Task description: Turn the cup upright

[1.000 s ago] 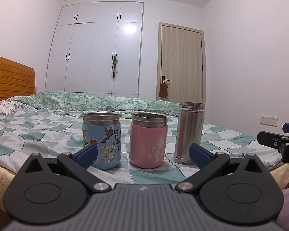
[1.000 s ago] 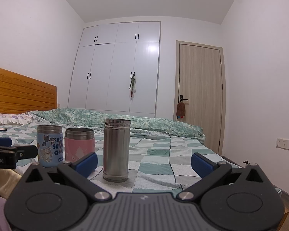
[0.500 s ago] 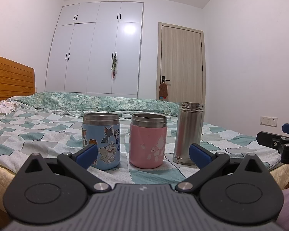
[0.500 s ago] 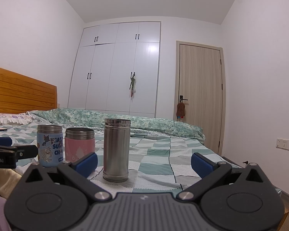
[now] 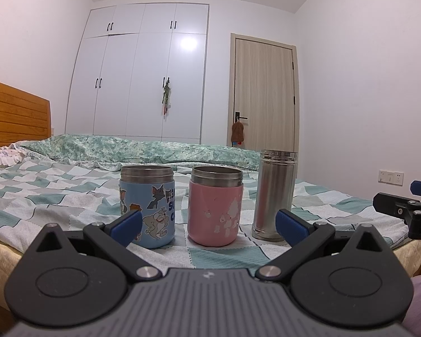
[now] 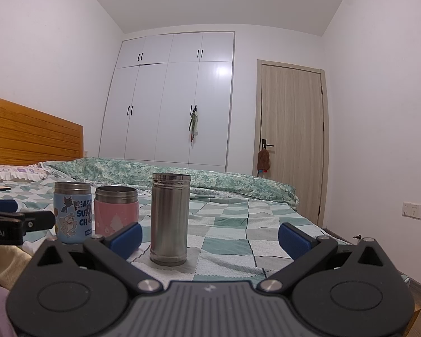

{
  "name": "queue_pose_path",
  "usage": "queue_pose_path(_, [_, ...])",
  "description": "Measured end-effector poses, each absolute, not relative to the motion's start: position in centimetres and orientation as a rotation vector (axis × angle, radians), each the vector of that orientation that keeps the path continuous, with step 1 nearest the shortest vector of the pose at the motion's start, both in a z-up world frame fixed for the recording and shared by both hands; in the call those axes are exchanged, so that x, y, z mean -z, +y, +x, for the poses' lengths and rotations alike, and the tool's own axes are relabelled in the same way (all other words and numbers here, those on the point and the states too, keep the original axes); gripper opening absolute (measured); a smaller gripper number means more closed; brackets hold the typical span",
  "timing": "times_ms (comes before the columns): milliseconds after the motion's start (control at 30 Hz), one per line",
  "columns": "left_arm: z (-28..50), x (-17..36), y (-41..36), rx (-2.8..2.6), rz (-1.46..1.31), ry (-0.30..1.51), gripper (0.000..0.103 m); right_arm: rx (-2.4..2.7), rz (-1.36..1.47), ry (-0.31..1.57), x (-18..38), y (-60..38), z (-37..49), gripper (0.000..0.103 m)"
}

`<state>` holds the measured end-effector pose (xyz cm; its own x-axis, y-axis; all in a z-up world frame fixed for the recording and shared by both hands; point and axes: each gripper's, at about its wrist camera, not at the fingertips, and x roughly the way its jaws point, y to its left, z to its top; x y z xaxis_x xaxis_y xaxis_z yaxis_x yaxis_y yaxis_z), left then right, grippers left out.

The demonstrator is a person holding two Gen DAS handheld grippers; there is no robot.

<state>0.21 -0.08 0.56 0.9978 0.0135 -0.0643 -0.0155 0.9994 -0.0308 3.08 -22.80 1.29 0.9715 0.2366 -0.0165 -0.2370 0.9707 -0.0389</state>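
Observation:
Three cups stand upright in a row on the checked bedspread (image 5: 56, 193): a blue cartoon cup (image 5: 147, 206) on the left, a pink cup (image 5: 215, 206) in the middle, a tall steel cup (image 5: 275, 193) on the right. In the right wrist view the blue cup (image 6: 73, 213), pink cup (image 6: 116, 210) and steel cup (image 6: 169, 216) also show. My left gripper (image 5: 209, 226) is open and empty, short of the blue and pink cups. My right gripper (image 6: 210, 236) is open and empty, short of the steel cup.
The bed's near edge (image 5: 2, 250) runs just in front of the cups. A rumpled green quilt (image 5: 154, 151) lies behind them. A wooden headboard (image 6: 28, 137) is at the left, a white wardrobe (image 6: 168, 98) and a door (image 6: 292, 140) at the back.

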Motion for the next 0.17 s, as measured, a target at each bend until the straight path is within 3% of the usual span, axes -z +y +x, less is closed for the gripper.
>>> queue_pose_path(167, [0.13, -0.53, -0.09, -0.014, -0.032, 0.059, 0.103, -0.239, -0.041, 0.012, -1.28, -22.79, 3.10, 0.103])
